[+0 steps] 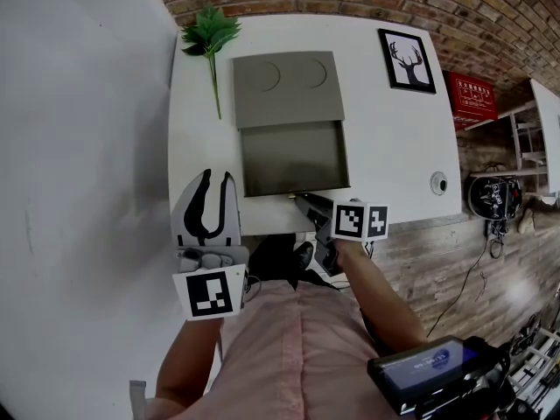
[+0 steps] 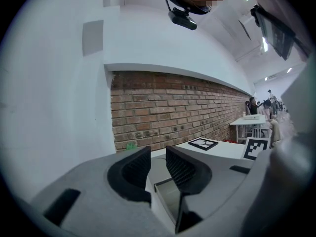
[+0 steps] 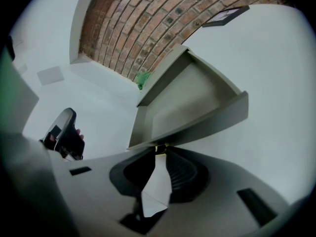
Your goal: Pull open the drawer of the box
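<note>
A grey box (image 1: 289, 86) lies on the white table (image 1: 394, 156), and its drawer (image 1: 295, 157) is slid out toward me, showing an empty tray (image 3: 192, 102). My right gripper (image 1: 304, 201) is at the middle of the drawer's front edge. Its tips (image 3: 160, 152) are pinched on a small brass knob (image 3: 160, 148) there. My left gripper (image 1: 219, 176) hovers over the table's near left corner, beside the drawer and apart from it. It stands open (image 2: 158, 158) with nothing between its fingers.
A green plant sprig (image 1: 210, 35) lies left of the box. A framed deer picture (image 1: 407, 59) lies at the back right, and a small round object (image 1: 438, 182) near the right edge. A brick wall (image 2: 173, 107) runs behind the table. A white wall is on the left.
</note>
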Demonstrator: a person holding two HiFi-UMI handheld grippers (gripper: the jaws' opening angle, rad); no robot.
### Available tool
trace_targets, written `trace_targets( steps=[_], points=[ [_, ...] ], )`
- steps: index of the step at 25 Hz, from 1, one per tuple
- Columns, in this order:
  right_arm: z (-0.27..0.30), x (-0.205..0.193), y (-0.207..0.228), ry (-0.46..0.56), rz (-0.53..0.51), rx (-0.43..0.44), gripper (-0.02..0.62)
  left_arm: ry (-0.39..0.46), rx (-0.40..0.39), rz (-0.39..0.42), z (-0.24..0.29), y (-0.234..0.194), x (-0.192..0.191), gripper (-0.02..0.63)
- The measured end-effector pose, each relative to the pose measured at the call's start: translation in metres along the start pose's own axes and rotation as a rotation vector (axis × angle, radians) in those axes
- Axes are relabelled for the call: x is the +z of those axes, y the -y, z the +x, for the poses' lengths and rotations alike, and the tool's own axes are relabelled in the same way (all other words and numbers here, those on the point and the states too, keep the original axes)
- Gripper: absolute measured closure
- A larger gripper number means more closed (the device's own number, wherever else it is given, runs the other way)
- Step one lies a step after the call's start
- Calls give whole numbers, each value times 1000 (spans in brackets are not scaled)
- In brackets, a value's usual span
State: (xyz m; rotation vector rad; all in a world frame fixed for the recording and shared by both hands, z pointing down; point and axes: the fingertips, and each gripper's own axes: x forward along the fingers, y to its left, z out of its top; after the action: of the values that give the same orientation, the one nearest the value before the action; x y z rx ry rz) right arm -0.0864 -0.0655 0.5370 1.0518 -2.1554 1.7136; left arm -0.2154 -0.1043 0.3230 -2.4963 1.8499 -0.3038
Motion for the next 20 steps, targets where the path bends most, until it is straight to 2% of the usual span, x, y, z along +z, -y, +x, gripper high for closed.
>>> trace_targets(
  steps=[20],
  points=[
    [-3, -12, 0, 8, 3, 5, 522, 12, -15, 14, -11, 6, 2, 509]
  ],
)
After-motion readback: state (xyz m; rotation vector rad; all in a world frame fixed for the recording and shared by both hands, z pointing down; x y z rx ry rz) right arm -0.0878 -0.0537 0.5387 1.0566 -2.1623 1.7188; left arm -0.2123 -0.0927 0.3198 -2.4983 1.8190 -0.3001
